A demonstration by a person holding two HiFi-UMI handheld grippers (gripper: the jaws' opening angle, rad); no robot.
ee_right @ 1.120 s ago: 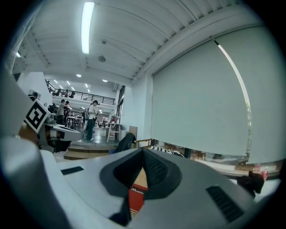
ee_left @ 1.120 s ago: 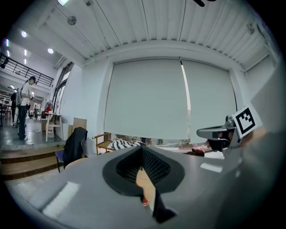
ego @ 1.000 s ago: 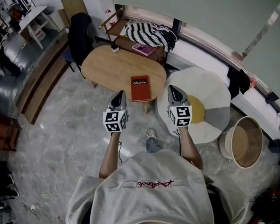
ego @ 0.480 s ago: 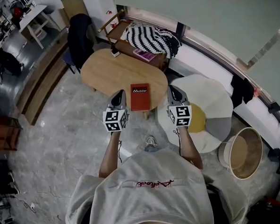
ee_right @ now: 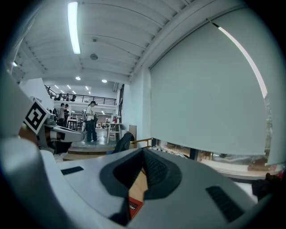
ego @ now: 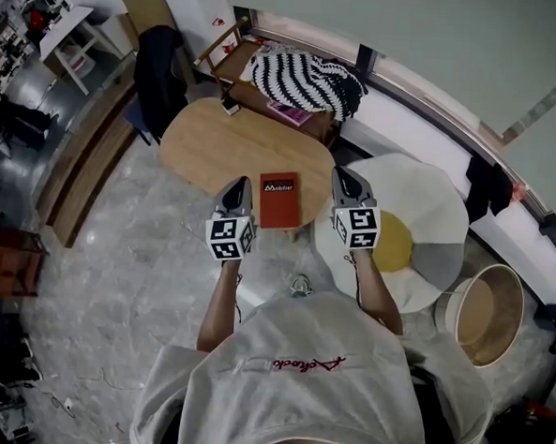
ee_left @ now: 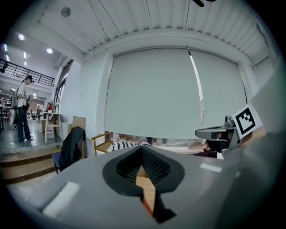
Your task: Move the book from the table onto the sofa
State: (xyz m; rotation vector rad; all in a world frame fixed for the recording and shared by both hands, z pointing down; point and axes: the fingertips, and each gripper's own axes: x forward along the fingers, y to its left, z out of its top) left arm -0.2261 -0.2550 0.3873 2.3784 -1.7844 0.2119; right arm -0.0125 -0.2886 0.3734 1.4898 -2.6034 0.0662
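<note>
Both of your tools are closed and empty. Your left tool (ego: pixel 238 184) has its jaws pressed together with nothing caught between them. Through the narrow slit below the pads you see only a strip of wood and a sliver of red. Your right tool (ego: pixel 343 177) is the same: jaws together, nothing gripped, a corner of the red cover showing past them.

The red rectangular book (ego: pixel 277 199) lies flat on the oval light-wood tabletop (ego: pixel 212 142), at its near edge. In the head view it sits between your two tools. The left tool is just beside its left edge. The right tool is a little farther off on its right, near the tabletop's rounded end. Neither tool touches it.

Beyond the tabletop, the wooden-framed sofa (ego: pixel 233 65) stands against the window wall. It carries a black-and-white striped blanket (ego: pixel 306 77) and a flat pink item (ego: pixel 292 112) at its front. A black jacket (ego: pixel 159 68) hangs over a chair to the left. To the right of the tabletop, a round white rug with a yellow centre (ego: pixel 407 182) covers the floor, and a round tan basket (ego: pixel 484 309) stands beyond it.
</note>
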